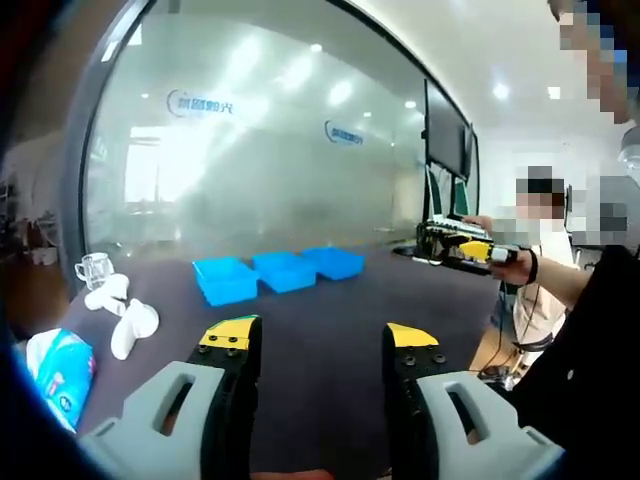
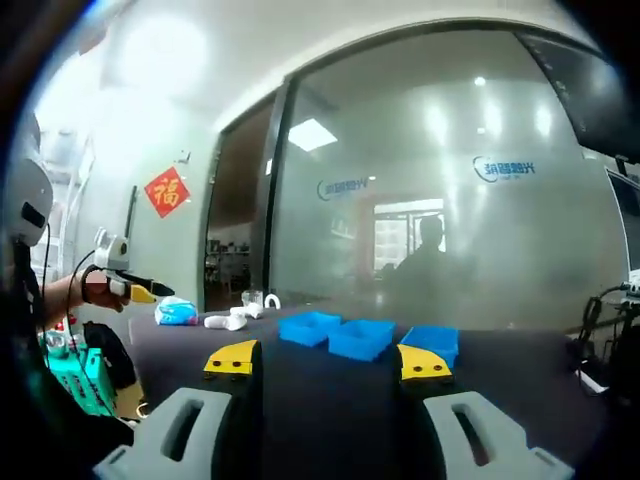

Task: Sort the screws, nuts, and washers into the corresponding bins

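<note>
Both pairs of fingers are spread apart with nothing between them: the left gripper and the right gripper each hang above the dark tabletop.

Near the tabletop's left edge, in the left gripper view, lie a blue-and-white packet and some white plastic pieces, with a clear cup just behind them.

Further back, three blue bins sit side by side in a row toward the far edge, touching or nearly so. I cannot make out any screws, nuts or washers.

Behind the tabletop runs a frosted glass wall. Off the right edge, a person's hand holds another yellow-tipped gripper.
</note>
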A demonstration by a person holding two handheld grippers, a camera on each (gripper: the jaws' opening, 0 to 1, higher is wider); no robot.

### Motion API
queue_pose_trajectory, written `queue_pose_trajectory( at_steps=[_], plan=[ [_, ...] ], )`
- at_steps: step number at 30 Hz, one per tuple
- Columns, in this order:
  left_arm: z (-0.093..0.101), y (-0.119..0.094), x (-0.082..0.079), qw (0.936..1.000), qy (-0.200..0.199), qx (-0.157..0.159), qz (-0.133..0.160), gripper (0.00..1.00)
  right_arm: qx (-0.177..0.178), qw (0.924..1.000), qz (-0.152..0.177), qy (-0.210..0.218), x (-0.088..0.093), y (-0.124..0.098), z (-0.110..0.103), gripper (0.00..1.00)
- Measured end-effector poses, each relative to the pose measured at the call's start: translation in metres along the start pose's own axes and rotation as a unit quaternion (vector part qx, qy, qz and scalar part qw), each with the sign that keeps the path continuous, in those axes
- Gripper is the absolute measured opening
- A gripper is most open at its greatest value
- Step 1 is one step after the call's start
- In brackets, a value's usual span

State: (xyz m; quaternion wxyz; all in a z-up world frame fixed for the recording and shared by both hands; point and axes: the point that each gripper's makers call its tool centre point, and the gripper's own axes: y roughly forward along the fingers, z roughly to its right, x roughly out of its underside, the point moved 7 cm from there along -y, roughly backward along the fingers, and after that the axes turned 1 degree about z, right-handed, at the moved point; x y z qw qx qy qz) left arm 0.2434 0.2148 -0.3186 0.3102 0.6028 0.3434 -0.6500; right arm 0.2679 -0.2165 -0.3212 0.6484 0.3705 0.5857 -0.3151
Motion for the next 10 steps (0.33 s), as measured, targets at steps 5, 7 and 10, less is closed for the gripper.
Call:
queue_pose_trajectory(
  at_steps=[5, 7, 10],
  plan=[
    [0.0001, -0.0006, -0.0009, 1.0, 0.001, 0.0, 0.002, 0.48, 0.011, 0.9999, -0.001, -0.004, -0.0001, -0.0052, 0.0033, 0.47],
    [0.0003, -0.0009, -0.0016, 1.0, 0.002, 0.0, 0.003, 0.48, 0.012, 0.9999, -0.001, -0.006, -0.0004, -0.0057, 0.0035, 0.47],
    [0.0002, -0.0017, -0.002, 1.0, 0.002, -0.001, 0.004, 0.48, 0.012, 0.9999, 0.0, -0.007, -0.0009, -0.0057, 0.003, 0.47]
  ],
)
